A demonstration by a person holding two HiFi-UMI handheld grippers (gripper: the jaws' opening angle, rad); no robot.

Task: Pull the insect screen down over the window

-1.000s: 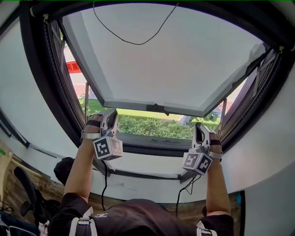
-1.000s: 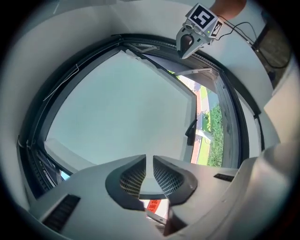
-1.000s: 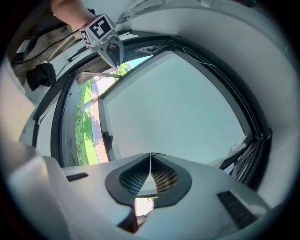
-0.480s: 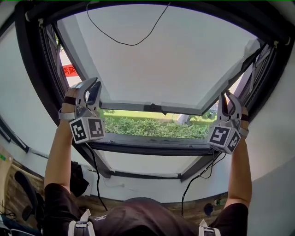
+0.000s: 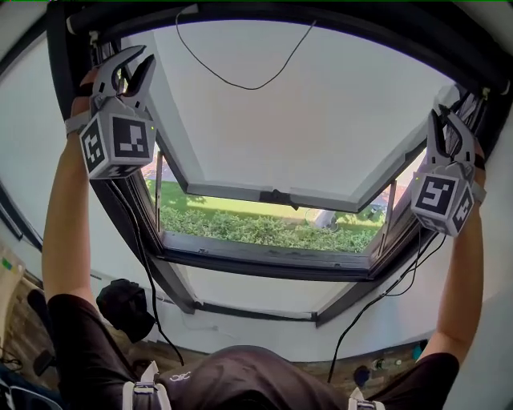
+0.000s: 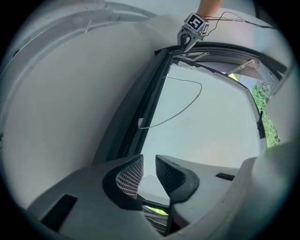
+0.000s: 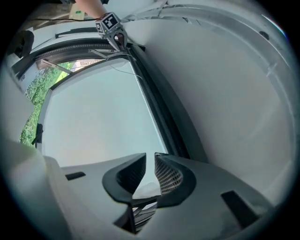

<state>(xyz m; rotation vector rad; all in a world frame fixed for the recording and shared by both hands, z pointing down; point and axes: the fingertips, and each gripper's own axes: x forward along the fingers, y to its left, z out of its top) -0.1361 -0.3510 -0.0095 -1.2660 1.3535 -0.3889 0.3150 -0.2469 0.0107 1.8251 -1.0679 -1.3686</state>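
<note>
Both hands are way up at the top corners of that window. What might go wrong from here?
The left gripper, jaws just opened and empty, and the open right gripper grip nothing yet; pulling unevenly from the two corners might bring the screen down crooked. The thin black cord looping from the top frame might snag. The sash stands tilted outward; a slip might knock it.

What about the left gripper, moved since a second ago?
Yes: left gripper rose from the sill to the frame top corner; jaws just been opening, empty.
</note>
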